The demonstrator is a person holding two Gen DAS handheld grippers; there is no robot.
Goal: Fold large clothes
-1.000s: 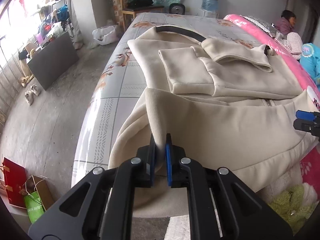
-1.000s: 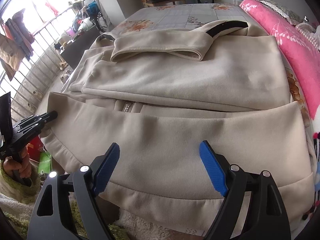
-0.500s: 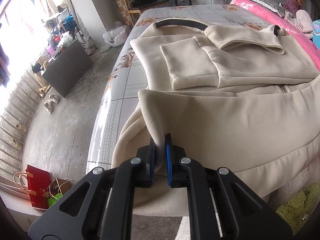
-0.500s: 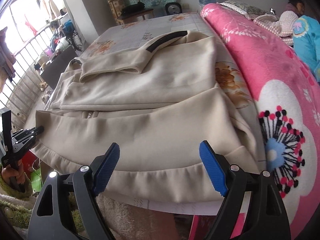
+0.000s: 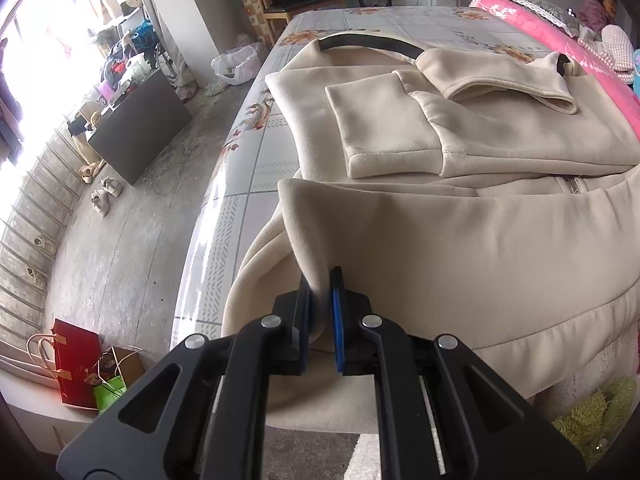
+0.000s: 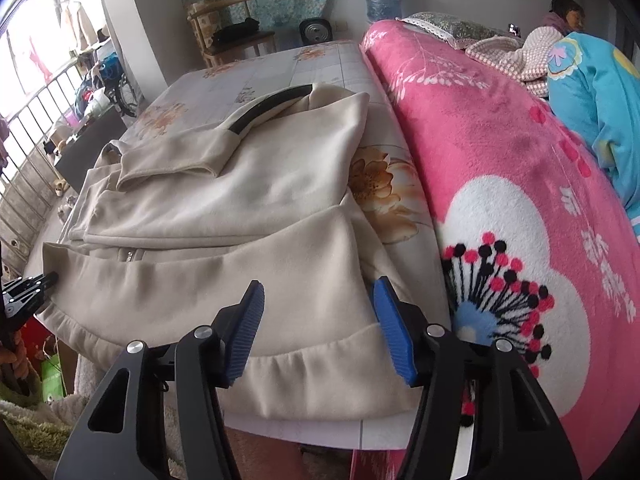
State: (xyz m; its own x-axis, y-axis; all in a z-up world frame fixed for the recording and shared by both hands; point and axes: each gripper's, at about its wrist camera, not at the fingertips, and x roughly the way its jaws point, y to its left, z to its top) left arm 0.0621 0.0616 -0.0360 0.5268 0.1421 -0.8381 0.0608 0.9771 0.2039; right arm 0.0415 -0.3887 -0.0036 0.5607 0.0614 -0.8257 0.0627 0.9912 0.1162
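Observation:
A large cream jacket [image 5: 460,240] with a black collar band lies on the bed, sleeves folded over its chest. My left gripper [image 5: 320,300] is shut on the jacket's lower left corner, which is lifted and folded over. It also shows at the left edge of the right wrist view [image 6: 30,288]. The jacket in the right wrist view [image 6: 224,216] has its hem hanging over the bed's near edge. My right gripper [image 6: 318,330] is open and empty, its jaws standing wide just above the jacket's lower right corner.
The bed has a floral tiled sheet [image 5: 248,168]. A pink blanket [image 6: 520,184] lies right of the jacket, with a person [image 6: 568,12] beyond it. Bags [image 5: 76,368] and shoes [image 5: 104,196] sit on the floor at left.
My right gripper has swept to the right along the hem, from the middle to the jacket's right corner, staying open. My left gripper keeps its hold on the left corner.

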